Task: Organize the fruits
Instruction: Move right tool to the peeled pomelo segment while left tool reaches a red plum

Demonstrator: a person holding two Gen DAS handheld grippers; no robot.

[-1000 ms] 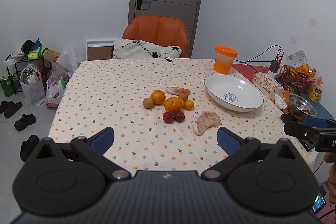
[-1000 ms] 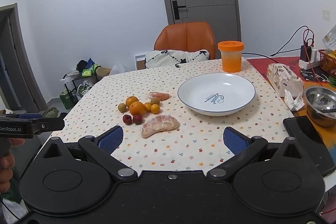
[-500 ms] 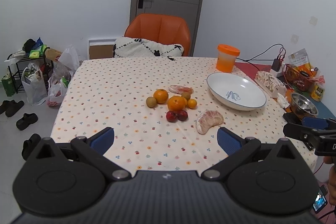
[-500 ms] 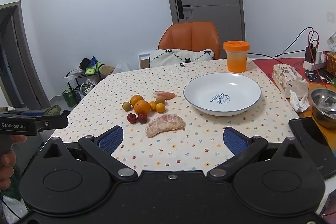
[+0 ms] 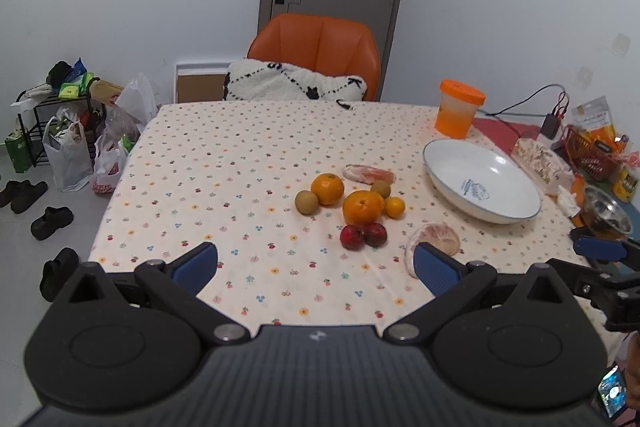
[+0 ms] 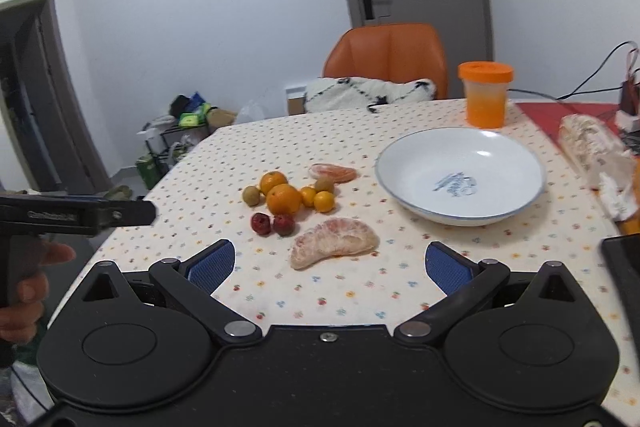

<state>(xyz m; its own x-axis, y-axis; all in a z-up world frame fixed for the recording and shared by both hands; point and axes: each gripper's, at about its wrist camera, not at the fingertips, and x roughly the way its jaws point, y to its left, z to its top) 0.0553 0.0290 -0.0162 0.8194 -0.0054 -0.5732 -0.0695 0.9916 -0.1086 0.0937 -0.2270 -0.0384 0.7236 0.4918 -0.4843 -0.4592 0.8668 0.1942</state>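
Desk (image 5: 240,155) — flowered cloth, carries all items below

Fruit cluster, mid-desk, none yet in the bowl:
- large orange (image 5: 363,207), centre of the cluster
- second orange (image 5: 327,188), touching-close at its 10 o'clock
- small yellow fruit (image 5: 395,207), just beside the large orange at 3 o'clock
- two brown-green round fruits: one (image 5: 307,202) at the cluster's 9 o'clock edge, one (image 5: 380,189) at 1 o'clock of the large orange
- two dark red fruits (image 5: 363,235), side by side at 6 o'clock of the large orange
- peeled pomelo piece (image 6: 334,242), large, at 5 o'clock of the cluster, nearest the right tongs
- smaller peeled segment (image 6: 333,172), at 12 o'clock of the cluster

White bowl (image 6: 460,147) — at 3 o'clock of the fruit, apart from it
Orange-lidded cup (image 6: 485,94), at 12 o'clock of the bowl
Orange chair (image 5: 316,55) with a white cushion (image 5: 294,85), far side of the desk

Left tongs (image 5: 316,265): spread wide, nothing between the blue pads, above the near desk edge
Right tongs (image 6: 331,267): spread wide, holding nothing, pomelo piece just ahead
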